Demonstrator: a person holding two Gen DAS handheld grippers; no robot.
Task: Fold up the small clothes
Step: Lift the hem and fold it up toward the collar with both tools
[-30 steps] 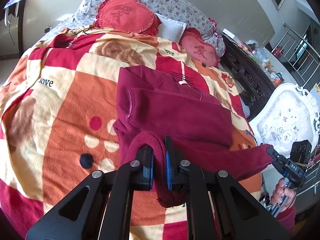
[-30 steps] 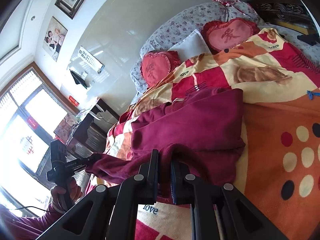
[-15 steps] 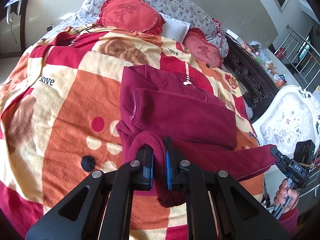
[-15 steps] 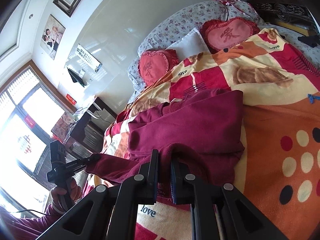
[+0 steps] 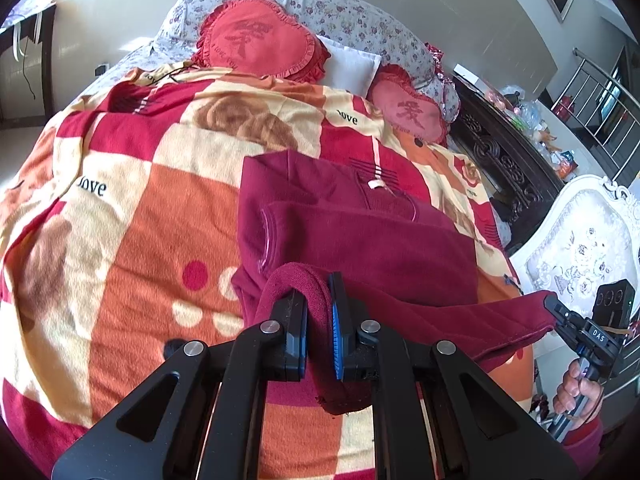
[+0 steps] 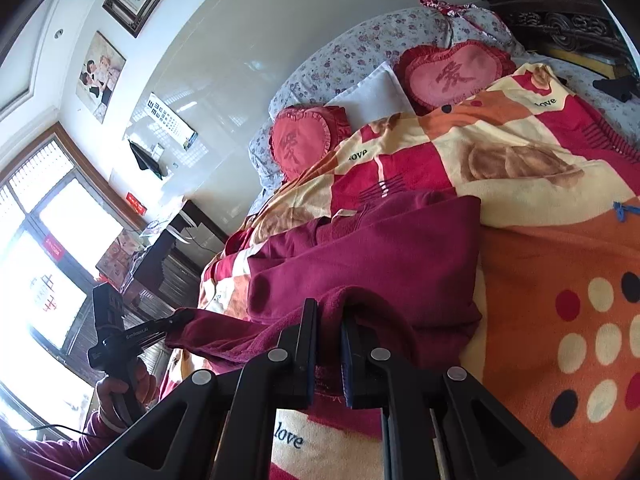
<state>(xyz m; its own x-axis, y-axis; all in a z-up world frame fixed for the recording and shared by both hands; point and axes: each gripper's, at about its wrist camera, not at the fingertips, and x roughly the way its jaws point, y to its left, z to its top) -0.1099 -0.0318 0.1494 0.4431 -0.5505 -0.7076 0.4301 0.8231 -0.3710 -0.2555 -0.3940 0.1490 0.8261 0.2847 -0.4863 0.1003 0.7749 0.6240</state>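
A: Garment position? 
B: Maroon sweater (image 5: 360, 240) lies on the patterned blanket (image 5: 132, 216) of the bed, one sleeve folded across its body, collar toward the heart cushions (image 5: 260, 40).

A: Left hand-held gripper (image 5: 319, 328)? 
B: Clamped on a ribbed hem corner, lifted off the blanket.

A: Right hand-held gripper (image 6: 329, 344)? 
B: Pinched on the other hem corner. The hem (image 5: 500, 320) hangs stretched between the two.
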